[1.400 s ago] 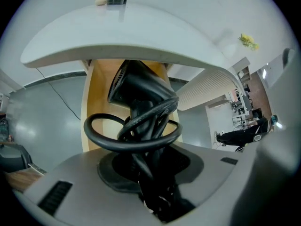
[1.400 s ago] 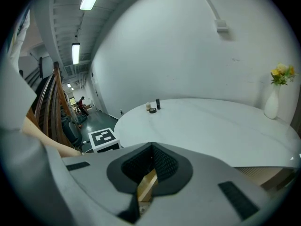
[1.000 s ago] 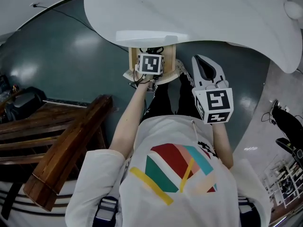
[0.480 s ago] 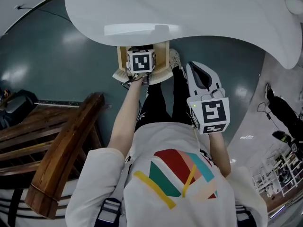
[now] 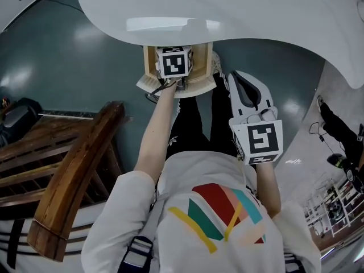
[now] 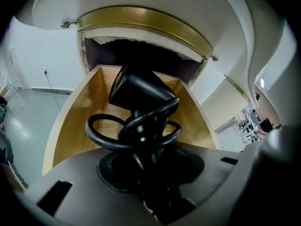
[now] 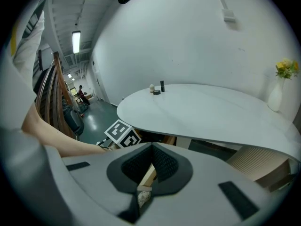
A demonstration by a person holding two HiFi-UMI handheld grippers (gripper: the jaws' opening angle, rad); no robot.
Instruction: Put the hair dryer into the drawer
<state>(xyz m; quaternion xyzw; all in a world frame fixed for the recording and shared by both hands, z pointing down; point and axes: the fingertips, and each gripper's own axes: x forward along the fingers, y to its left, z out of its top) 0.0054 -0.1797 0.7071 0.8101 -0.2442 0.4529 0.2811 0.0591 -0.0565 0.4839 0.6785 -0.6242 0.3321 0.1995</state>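
The left gripper (image 6: 149,173) is clamping the black hair dryer (image 6: 141,94) by its handle, with its jaws partly closed around it. It is holding the dryer nose-forward just over the open wooden drawer (image 6: 70,121), which is sitting beneath the near edge of the white surface (image 7: 211,112). The looped cord (image 6: 106,136) is hanging round the handle. The right gripper (image 7: 149,173) is carrying nothing, its jaws together. The dryer is looking rigid, smooth-shelled and top-heavy, so the handle is serving as the soundest hold. The springy cord is likely risking a snag on the drawer wall.
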